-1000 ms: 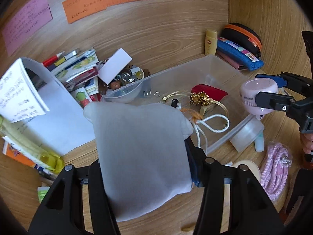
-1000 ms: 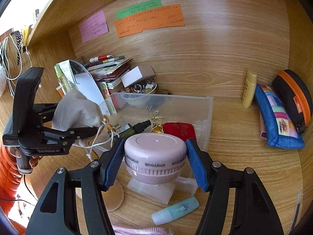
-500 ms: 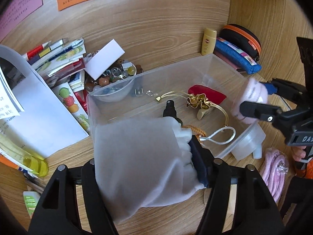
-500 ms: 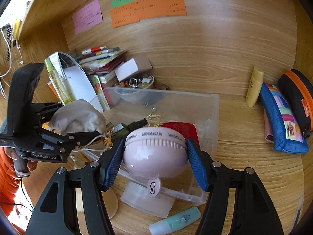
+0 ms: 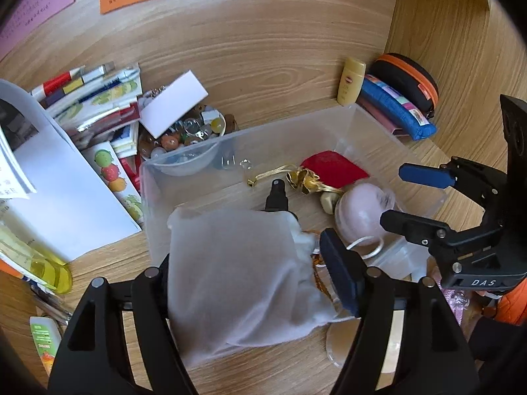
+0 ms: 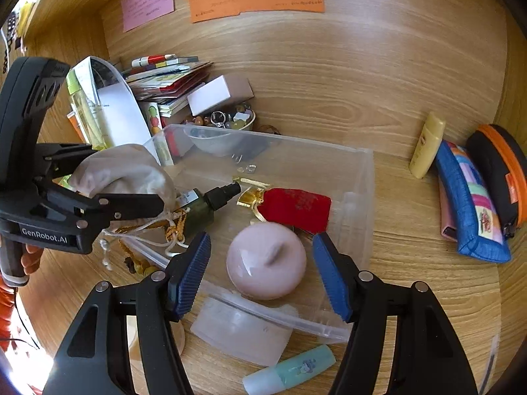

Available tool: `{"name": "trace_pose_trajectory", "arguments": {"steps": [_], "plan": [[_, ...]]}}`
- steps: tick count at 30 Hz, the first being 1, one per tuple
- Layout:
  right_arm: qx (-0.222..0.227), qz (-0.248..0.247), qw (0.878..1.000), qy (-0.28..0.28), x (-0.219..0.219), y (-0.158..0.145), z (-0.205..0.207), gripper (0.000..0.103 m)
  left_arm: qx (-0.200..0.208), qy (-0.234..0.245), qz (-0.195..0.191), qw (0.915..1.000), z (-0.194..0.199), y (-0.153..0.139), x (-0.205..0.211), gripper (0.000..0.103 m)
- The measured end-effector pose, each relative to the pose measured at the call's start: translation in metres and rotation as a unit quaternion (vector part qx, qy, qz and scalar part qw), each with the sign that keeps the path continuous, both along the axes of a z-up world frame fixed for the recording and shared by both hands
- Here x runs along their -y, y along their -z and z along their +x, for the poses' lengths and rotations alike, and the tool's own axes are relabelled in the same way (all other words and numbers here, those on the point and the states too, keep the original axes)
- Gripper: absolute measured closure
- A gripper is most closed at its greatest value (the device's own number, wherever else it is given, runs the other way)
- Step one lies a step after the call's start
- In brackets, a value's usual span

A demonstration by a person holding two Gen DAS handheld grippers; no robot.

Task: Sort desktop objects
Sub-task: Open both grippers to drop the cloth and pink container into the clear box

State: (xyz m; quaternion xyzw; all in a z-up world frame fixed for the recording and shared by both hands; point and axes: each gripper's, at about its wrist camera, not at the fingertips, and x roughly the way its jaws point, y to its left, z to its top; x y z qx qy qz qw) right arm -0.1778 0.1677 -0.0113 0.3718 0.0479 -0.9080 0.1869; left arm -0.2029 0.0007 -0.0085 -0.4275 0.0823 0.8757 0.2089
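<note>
Nearest, ribbed blue pads of right gripper (image 6: 262,271) standing apart from smooth pink dome-shaped device (image 6: 266,261), gaps on both sides, dome lying in clear plastic bin (image 6: 357,197). Left gripper (image 5: 250,283) jaws just widened; soft grey drawstring pouch (image 5: 240,276) between them over bin's near wall, right pad clear, left contact hidden. Beyond: dark green spray bottle (image 6: 206,204), red velvet pouch (image 6: 296,209). Farther, bead bowl (image 6: 230,120) blurred through plastic.
</note>
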Motion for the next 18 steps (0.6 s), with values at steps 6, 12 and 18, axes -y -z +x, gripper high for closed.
{"name": "trace_pose_trajectory", "arguments": {"steps": [6, 12, 18], "plan": [[-0.017, -0.007, 1.0, 0.005, -0.006, -0.01, 0.009, 0.032, -0.033, -0.013, 0.004, 0.9994, 0.015, -0.02, 0.009, 0.02], [-0.022, -0.019, 0.999, 0.017, -0.017, -0.017, 0.019, 0.028, -0.082, -0.017, 0.008, 0.9965, 0.041, -0.049, 0.015, 0.011], [-0.03, -0.029, 0.999, 0.033, -0.034, -0.026, 0.038, 0.022, -0.123, -0.031, -0.003, 0.9919, 0.068, -0.064, 0.018, 0.006]]}}
